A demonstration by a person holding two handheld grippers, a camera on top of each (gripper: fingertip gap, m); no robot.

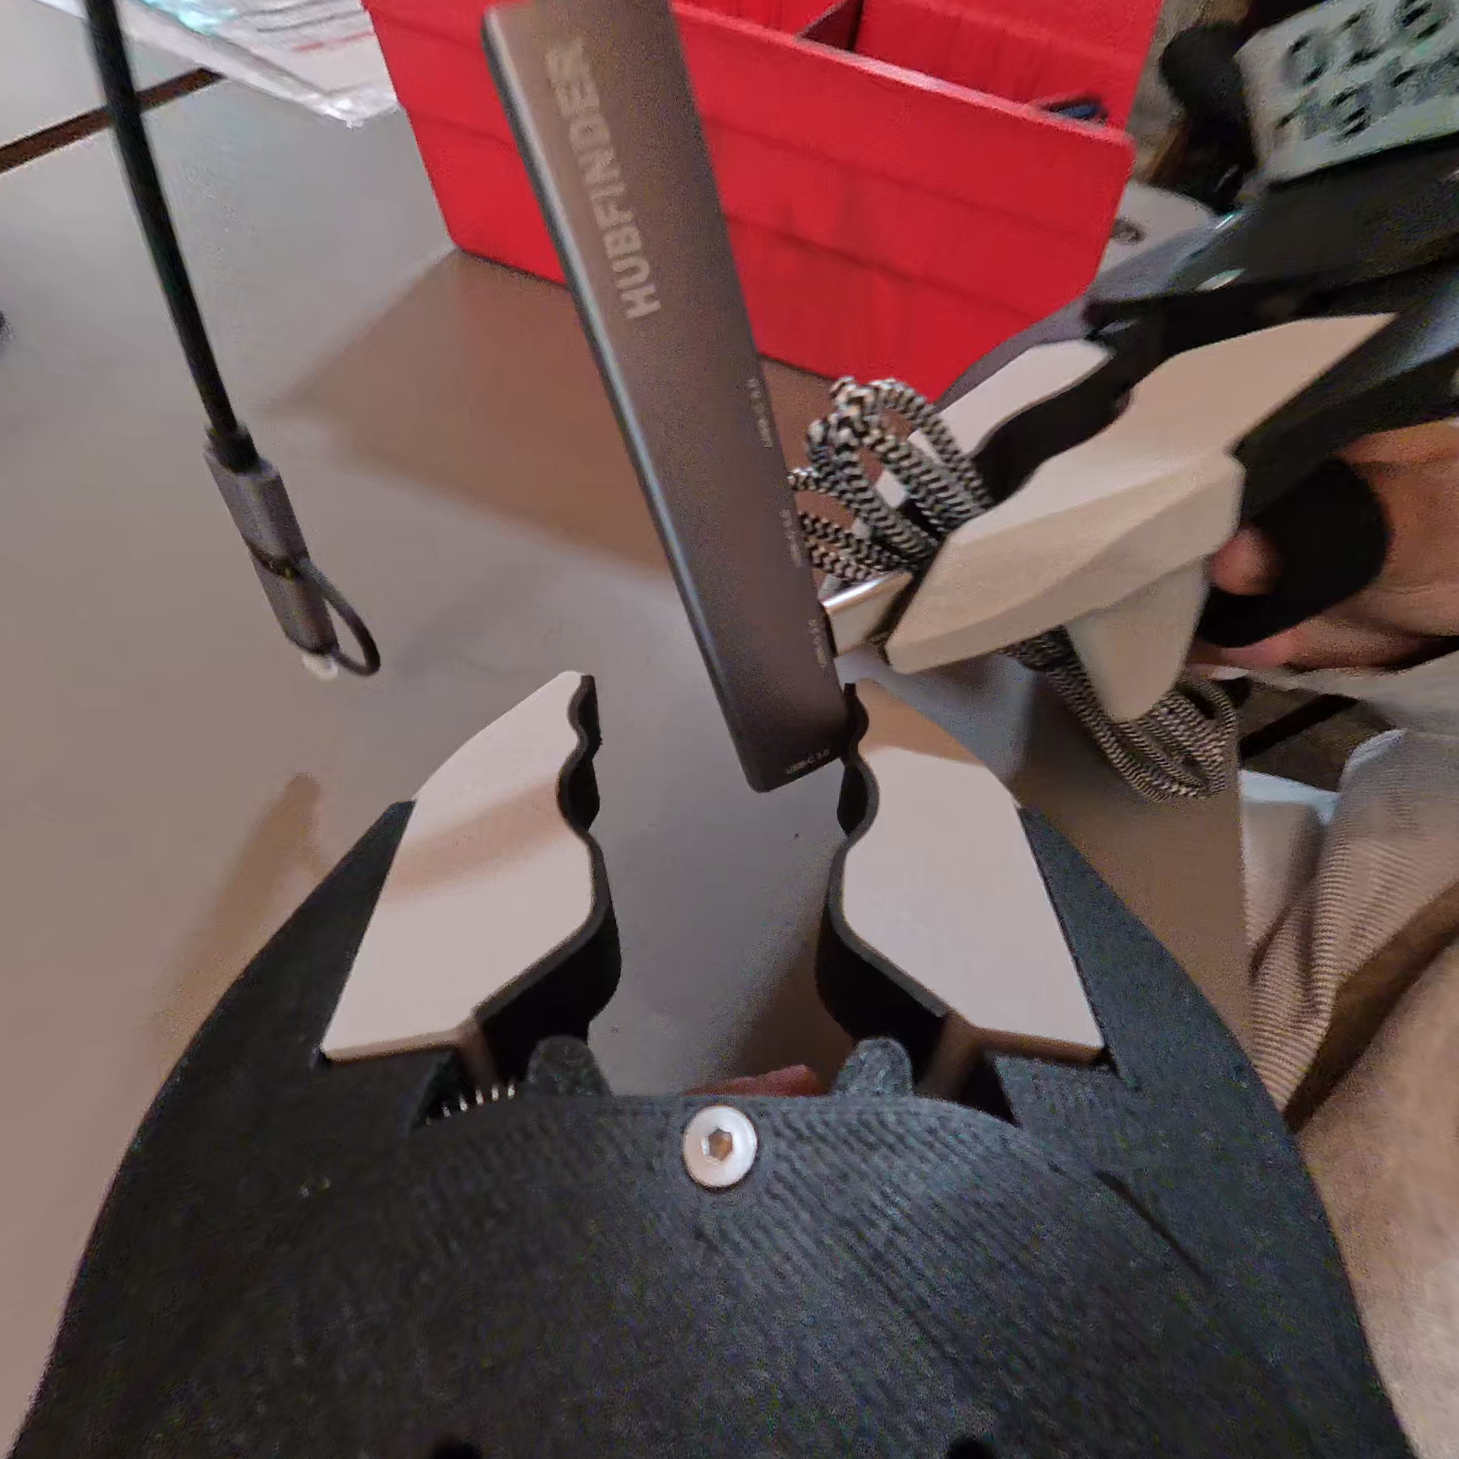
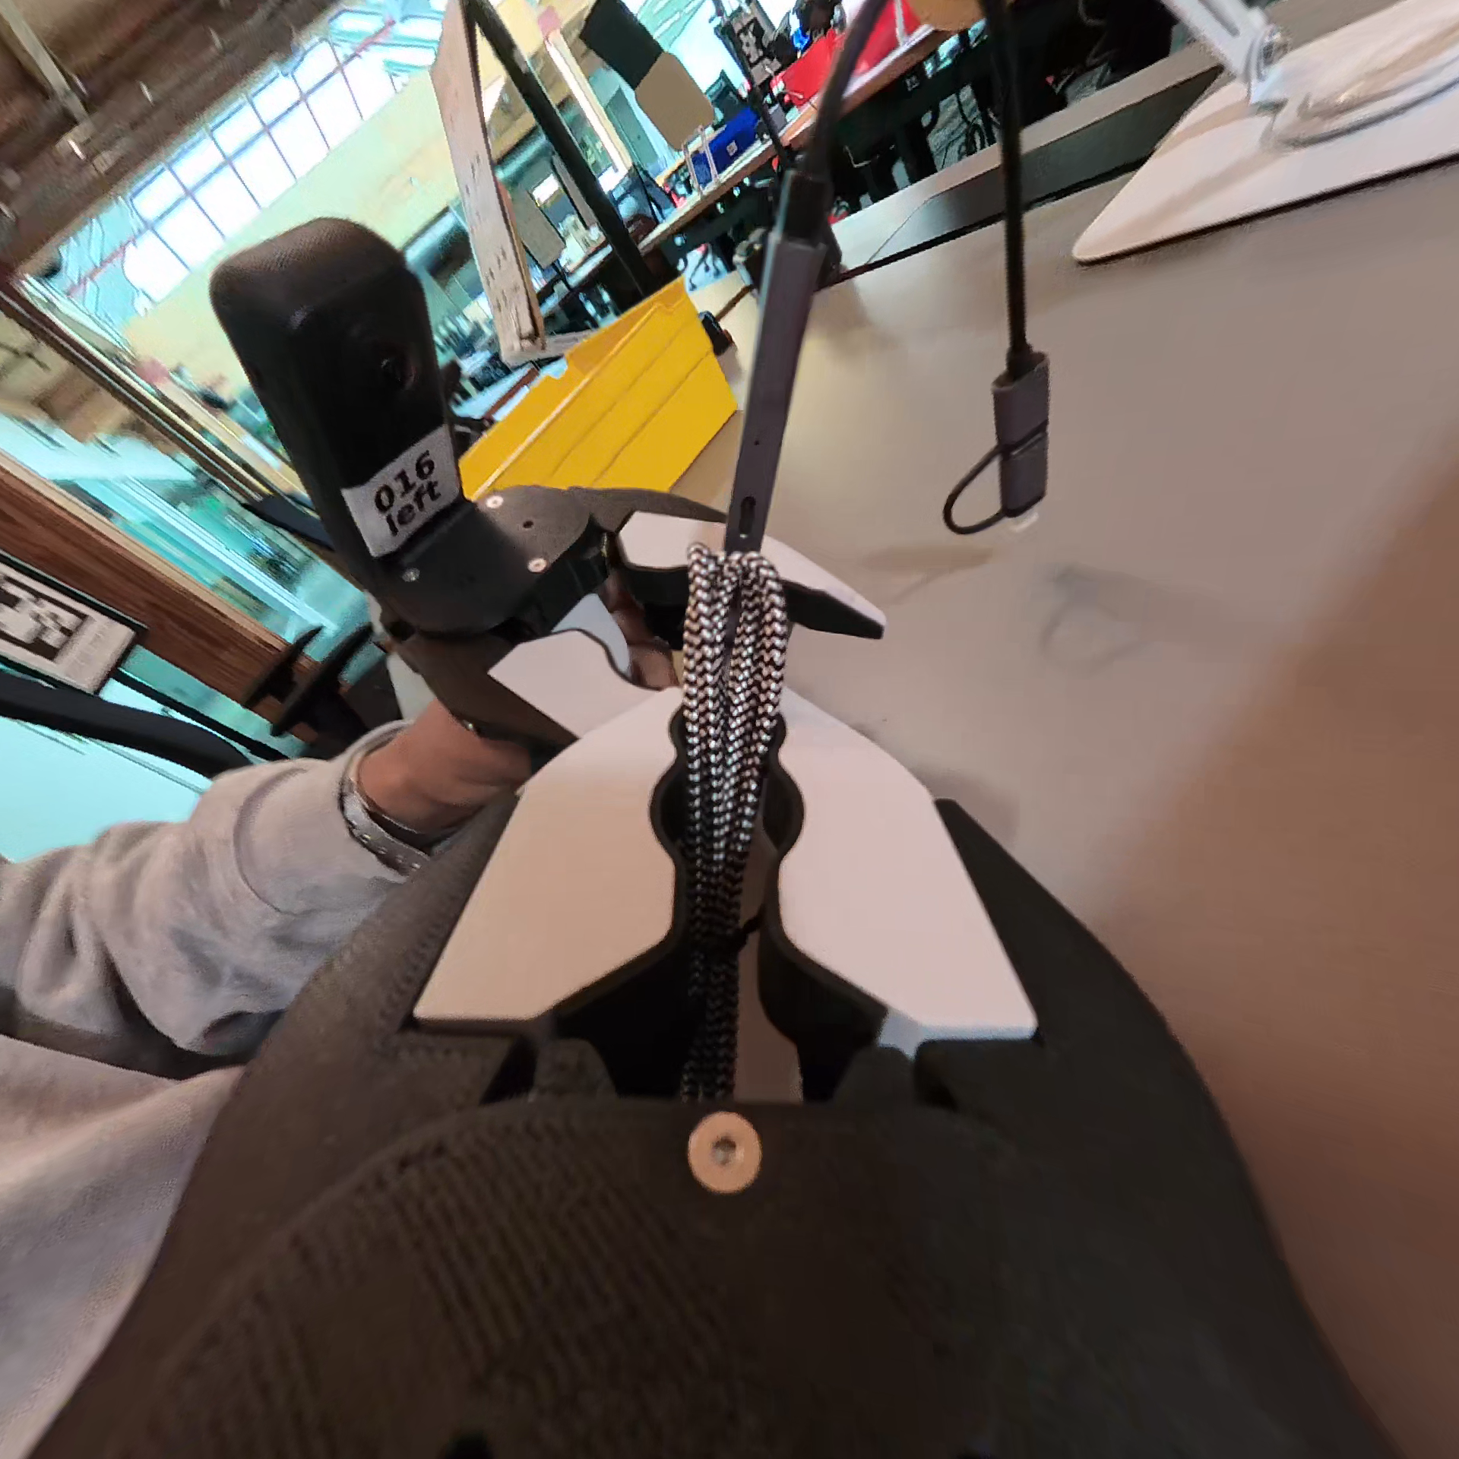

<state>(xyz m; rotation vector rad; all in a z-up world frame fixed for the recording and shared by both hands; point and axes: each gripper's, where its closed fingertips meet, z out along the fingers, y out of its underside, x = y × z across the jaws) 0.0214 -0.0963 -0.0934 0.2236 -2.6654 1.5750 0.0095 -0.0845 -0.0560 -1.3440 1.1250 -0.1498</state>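
Observation:
My right gripper (image 2: pixel 726 710) is shut on a bundled black-and-white braided cable (image 2: pixel 730 631). In the left wrist view the right gripper (image 1: pixel 892 600) comes in from the right and holds the cable (image 1: pixel 876 474) and its metal plug (image 1: pixel 860 608) against the side of a flat grey hub (image 1: pixel 655 379). The hub hangs tilted above the table. My left gripper (image 1: pixel 718 726) is open just below it, and its right fingertip (image 1: pixel 857 742) touches the hub's lower end. The hub's own black cord with an adapter (image 1: pixel 253 521) dangles at the left. The hub shows edge-on in the right wrist view (image 2: pixel 778 379).
A red fabric bin (image 1: pixel 908 205) stands behind the hub. A clear bag with papers (image 1: pixel 260 55) lies at the far left. A yellow bin (image 2: pixel 624 410) and a white monitor base (image 2: pixel 1263 158) stand farther back on the beige table (image 2: pixel 1105 710). A person's grey sleeve (image 2: pixel 181 908) is at the left. Both grippers' tips are close together, under 4 cm apart.

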